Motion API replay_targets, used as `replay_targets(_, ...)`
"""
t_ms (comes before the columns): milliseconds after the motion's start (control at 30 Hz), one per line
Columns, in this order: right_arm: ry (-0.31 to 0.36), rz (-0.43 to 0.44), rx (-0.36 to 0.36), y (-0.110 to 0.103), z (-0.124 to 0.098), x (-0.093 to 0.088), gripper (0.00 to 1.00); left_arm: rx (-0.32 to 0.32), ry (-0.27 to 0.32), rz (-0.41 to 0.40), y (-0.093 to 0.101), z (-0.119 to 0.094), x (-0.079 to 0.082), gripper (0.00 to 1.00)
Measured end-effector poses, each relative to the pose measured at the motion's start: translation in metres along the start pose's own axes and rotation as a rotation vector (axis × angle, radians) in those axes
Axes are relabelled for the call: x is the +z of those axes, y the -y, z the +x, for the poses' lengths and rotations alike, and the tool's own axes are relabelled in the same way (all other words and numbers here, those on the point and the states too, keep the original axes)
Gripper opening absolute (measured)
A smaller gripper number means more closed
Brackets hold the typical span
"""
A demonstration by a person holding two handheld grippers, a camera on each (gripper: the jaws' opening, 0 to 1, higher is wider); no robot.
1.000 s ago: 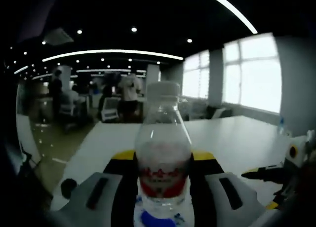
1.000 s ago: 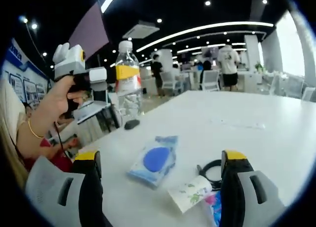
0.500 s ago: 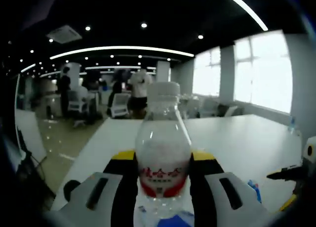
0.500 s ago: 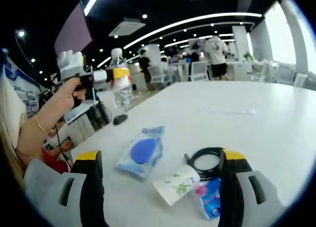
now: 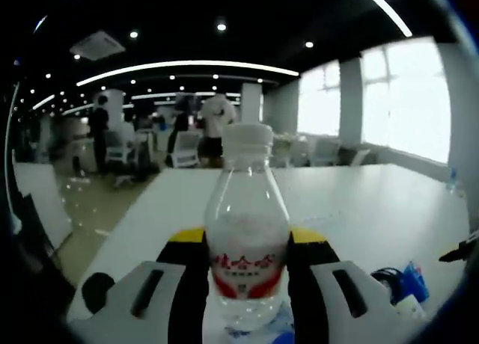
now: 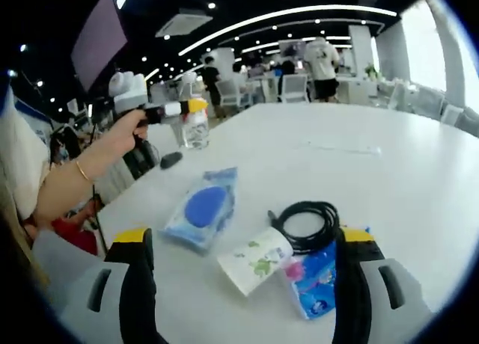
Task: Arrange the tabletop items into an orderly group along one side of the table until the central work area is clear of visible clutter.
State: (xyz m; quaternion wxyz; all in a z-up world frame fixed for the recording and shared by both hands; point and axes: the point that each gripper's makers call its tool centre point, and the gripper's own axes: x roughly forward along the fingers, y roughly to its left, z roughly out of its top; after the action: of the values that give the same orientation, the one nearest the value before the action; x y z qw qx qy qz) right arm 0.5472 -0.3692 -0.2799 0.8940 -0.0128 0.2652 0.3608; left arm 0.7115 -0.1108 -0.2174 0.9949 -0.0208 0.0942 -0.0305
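Note:
A clear water bottle (image 5: 247,239) with a white cap and a red label stands upright between my left gripper's (image 5: 247,263) yellow-tipped jaws, which are shut on it. In the right gripper view a hand holds that left gripper (image 6: 193,108) with the bottle (image 6: 196,127) low over the table's far left edge. My right gripper (image 6: 243,280) is open and holds nothing. Just ahead of it lie a blue pouch (image 6: 198,209), a white printed packet (image 6: 254,260), a black cable coil (image 6: 307,223) and a blue-and-pink packet (image 6: 314,275).
A small black object (image 6: 171,159) lies on the white table (image 6: 359,172) near the bottle, also a dark blob (image 5: 97,290) by my left jaw. The cable and blue packet (image 5: 400,280) show at lower right. Chairs and people stand far behind.
The left gripper has carried the bottle lower and farther off, toward the table's far left edge. The right view has drawn back, so the packets and cable sit more fully ahead.

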Motion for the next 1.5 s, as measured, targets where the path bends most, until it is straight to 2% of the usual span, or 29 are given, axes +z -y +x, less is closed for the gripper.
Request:
replay_targets(367,-0.041,-0.009,-0.018,0.003,0.004,-0.012,0.99,0.056,-0.009,-0.023,-0.027,0.037,-0.026,0.38)
replay_targets(500,-0.050,-0.010,-0.015,0.002,0.005,-0.014,0.99,0.086,-0.013,-0.007,-0.035,0.049,-0.035,0.38)
replay_targets(600,-0.054,-0.010,-0.018,0.002,0.006,-0.016,0.99,0.131,-0.016,0.002,-0.044,0.056,-0.041,0.38)
replay_targets(800,-0.044,-0.006,-0.047,0.008,0.004,-0.015,0.99,0.155,-0.003,-0.021,-0.052,0.064,-0.050,0.38)
replay_targets(1033,-0.051,0.002,-0.063,0.012,0.006,-0.017,0.99,0.162,-0.010,-0.017,-0.051,0.071,-0.063,0.38)
replay_targets(1233,-0.066,-0.007,-0.072,0.013,0.007,-0.020,0.99,0.160,0.010,-0.008,-0.046,0.073,-0.071,0.38)
replay_targets(1267,-0.063,-0.017,-0.082,0.014,0.007,-0.019,0.99,0.138,0.072,0.026,-0.044,0.075,-0.061,0.38)
replay_targets(1300,-0.065,-0.021,-0.083,0.014,0.007,-0.019,0.99,0.156,0.016,0.002,-0.046,0.073,-0.072,0.38)
replay_targets(1500,-0.074,-0.011,-0.081,0.014,0.008,-0.022,0.99,0.144,0.028,0.034,-0.042,0.067,-0.072,0.38)
